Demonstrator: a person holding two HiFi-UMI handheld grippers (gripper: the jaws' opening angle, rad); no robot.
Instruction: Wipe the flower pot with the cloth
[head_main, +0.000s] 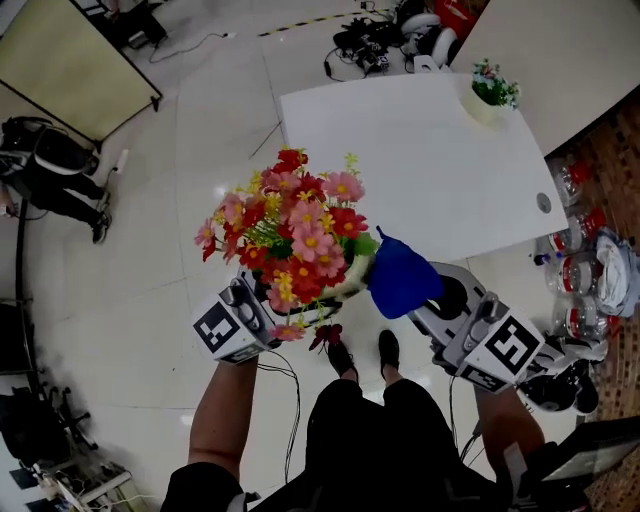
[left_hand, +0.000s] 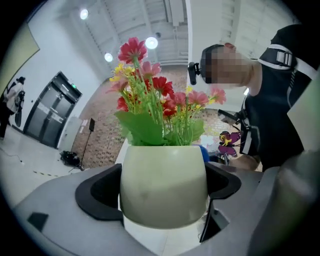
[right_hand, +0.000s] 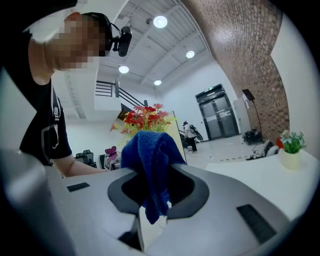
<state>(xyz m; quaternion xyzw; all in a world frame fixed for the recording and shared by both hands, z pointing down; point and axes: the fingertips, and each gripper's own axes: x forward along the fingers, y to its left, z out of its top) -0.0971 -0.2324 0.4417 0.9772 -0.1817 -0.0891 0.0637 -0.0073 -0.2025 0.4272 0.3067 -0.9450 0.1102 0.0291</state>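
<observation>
A pale green flower pot (left_hand: 164, 184) full of red, pink and yellow flowers (head_main: 295, 225) is held up in the air in front of the person. My left gripper (head_main: 300, 300) is shut on the pot, its black jaws clasping both sides. A bunched blue cloth (head_main: 400, 275) is pinched in my right gripper (head_main: 425, 300) and rests against the pot's right side (head_main: 355, 275). In the right gripper view the blue cloth (right_hand: 150, 160) hangs between the jaws, with the flowers (right_hand: 145, 117) just behind it.
A white table (head_main: 420, 160) lies ahead with a small potted plant (head_main: 490, 92) at its far right corner. Cables and gear (head_main: 385, 40) lie on the floor beyond it. Bottles and clutter (head_main: 590, 280) sit to the right. A folding screen (head_main: 70, 60) stands at left.
</observation>
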